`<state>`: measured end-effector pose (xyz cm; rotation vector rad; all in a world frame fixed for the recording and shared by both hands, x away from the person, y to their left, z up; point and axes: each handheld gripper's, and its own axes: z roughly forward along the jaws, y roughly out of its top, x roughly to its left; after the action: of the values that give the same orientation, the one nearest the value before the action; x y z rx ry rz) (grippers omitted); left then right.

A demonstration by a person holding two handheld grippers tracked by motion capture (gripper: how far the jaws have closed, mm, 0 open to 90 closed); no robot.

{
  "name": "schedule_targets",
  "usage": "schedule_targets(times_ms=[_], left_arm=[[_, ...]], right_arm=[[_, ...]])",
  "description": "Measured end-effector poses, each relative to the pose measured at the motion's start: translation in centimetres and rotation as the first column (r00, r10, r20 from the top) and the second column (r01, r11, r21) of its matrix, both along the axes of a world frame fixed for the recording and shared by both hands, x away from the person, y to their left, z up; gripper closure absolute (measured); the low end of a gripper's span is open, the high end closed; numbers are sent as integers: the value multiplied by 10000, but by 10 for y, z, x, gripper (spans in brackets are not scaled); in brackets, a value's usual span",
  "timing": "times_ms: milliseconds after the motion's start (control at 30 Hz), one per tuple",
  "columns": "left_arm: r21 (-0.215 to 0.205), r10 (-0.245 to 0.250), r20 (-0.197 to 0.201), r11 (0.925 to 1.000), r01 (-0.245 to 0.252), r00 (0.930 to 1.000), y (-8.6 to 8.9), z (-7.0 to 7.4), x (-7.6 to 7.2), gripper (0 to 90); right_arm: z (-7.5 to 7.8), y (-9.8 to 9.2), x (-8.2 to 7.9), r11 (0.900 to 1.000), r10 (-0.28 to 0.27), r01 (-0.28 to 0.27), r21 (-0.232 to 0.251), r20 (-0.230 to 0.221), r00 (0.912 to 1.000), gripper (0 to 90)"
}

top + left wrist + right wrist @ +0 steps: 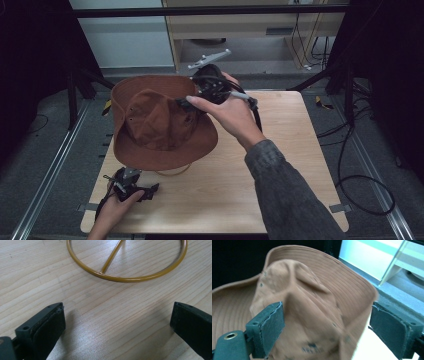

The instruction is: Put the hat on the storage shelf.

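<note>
The right gripper (192,102), held by the person's right hand (231,114) over the far half of the table, has its jaws spread wide; in the right gripper view the crown and brim of the brown hat (312,302) show beyond and between the two black pads, neither of which presses on the cloth, so the jaws are apart and hold nothing. The hat (160,122) sits tilted on a stand, its crown dented and its wide brim turned up at the far side, raised above the table's left half. Under its near edge a thin gold ring (175,171) shows, the round foot of the stand; in the left gripper view that ring (125,278) lies flat on the wood with a gold rod rising from it. The left gripper (131,187), held in the left hand (114,207) near the table's front left corner, points at the ring with its jaws wide apart and only bare wood between them. The table (280,165) is pale wood grain, and its right half is bare. Around it lie grey carpet, metal rails along both sides, black cables (360,165) looping on the floor at the right, dark stand legs at the back corners, and a light wooden cabinet (250,30) behind.
</note>
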<state>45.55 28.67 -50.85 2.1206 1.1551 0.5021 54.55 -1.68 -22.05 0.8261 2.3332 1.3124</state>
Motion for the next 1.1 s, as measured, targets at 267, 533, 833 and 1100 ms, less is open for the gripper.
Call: schedule_targets(times_ms=[267, 533, 833, 1100], left_arm=[[-25, -8, -11, 10000, 8, 10000, 0, 0, 0, 0], [-7, -9, 17, 10000, 9, 10000, 0, 0, 0, 0], [37, -17, -20, 10000, 17, 10000, 0, 0, 0, 0], [42, -15, -19, 10000, 15, 10000, 0, 0, -1, 0]], right_arm=[[-11, -55, -8, 9970, -765, 765, 149, 5, 9971, 160], [-35, -99, -14, 9870, -1606, 1607, 97, -92, 9870, 166], [-76, -134, -20, 9745, -2239, 2234, -225, -233, 9743, 166], [-116, -155, -24, 9641, -2649, 2630, -369, -586, 9625, 153]])
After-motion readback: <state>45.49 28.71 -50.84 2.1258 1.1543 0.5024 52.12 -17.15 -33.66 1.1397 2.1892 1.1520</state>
